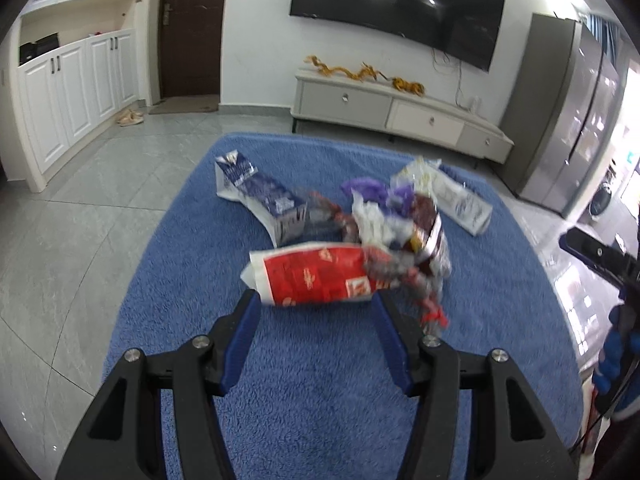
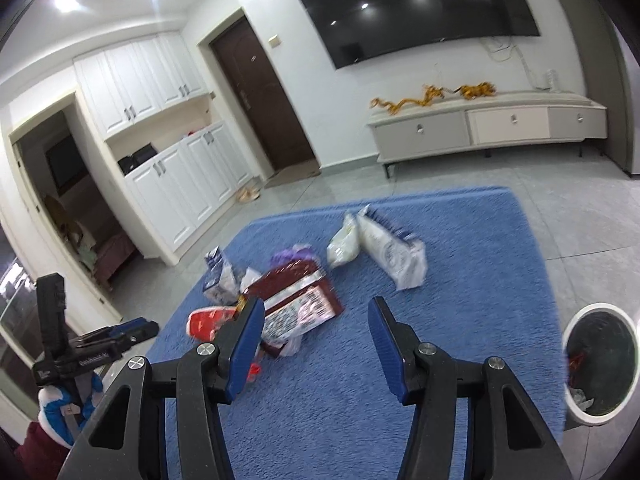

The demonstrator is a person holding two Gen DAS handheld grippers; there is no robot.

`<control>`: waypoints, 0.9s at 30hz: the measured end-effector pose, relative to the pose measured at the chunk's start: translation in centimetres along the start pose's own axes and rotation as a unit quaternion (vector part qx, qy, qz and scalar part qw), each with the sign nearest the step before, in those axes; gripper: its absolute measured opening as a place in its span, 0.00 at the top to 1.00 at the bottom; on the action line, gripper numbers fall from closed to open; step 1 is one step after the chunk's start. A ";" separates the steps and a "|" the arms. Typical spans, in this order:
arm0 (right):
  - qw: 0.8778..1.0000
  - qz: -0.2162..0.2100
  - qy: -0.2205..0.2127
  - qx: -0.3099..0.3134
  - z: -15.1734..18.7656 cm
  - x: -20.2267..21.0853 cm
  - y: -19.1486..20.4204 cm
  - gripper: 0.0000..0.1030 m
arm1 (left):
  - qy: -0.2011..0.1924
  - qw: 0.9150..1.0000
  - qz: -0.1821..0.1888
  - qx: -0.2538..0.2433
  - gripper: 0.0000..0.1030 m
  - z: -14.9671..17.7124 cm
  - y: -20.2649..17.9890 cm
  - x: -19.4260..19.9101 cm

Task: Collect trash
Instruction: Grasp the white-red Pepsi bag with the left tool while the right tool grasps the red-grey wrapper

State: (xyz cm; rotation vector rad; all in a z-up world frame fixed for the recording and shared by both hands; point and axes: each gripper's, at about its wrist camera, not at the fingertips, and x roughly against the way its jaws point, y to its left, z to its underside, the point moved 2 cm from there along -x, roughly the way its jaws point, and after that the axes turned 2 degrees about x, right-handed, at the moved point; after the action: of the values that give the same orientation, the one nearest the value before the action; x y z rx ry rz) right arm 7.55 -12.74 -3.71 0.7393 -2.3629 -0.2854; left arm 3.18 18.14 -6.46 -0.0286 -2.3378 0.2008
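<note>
The trash lies in a loose cluster on a worktop (image 1: 320, 380) covered by a blue fleece cloth. Nearest the left wrist camera is a red-and-white packet (image 1: 312, 280), lying flat. Behind it, touching or overlapping, are a dark red foil wrapper (image 2: 298, 300), crumpled white paper (image 1: 372, 220) and a purple scrap (image 1: 366, 188). A blue-and-white carton (image 1: 260, 196) lies on its side at the left of the cluster in the left wrist view. A white pouch with blue print (image 2: 394, 252) lies apart from the cluster, toward the far side of the worktop, with a smaller pale bag (image 2: 342, 244) just beside it.

Left tongs (image 1: 316, 304): jaws parted about halfway, empty. The tips stand either side of the near edge of the red-and-white packet; whether they touch it cannot be told.

Right tongs (image 2: 316, 312): jaws parted about halfway, empty. The left fingertip overlaps the dark red foil wrapper in the picture; contact cannot be confirmed.

A round bin (image 2: 600, 364) with a white rim and dark liner stands beside the worktop at the right of the right wrist view, with some scraps already inside.

Surroundings: a grey tiled floor (image 1: 80, 220), a wall-mounted television (image 1: 396, 8) above a low cabinet (image 1: 400, 112), white cupboards (image 1: 72, 92) and a dark door (image 1: 192, 28).
</note>
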 end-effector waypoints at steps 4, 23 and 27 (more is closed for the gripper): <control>0.998 -0.046 0.046 0.014 1.1 -2.3 1.5 0.50 | 0.013 1.000 0.008 -0.015 0.46 0.0 0.8 -1.5; 0.974 -0.098 0.203 0.021 4.3 -13.7 5.9 0.59 | 0.075 0.987 0.142 -0.010 0.37 -4.1 5.5 -10.5; 0.971 -0.098 0.219 0.015 4.8 -14.6 5.6 0.77 | 0.071 0.985 0.154 -0.017 0.38 -3.3 4.7 -9.7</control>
State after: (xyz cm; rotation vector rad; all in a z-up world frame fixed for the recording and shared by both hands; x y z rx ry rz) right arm 11.35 0.29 -12.82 0.9462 -1.8853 -0.1495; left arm 12.12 22.46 -11.82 -0.4105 -2.1849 0.3011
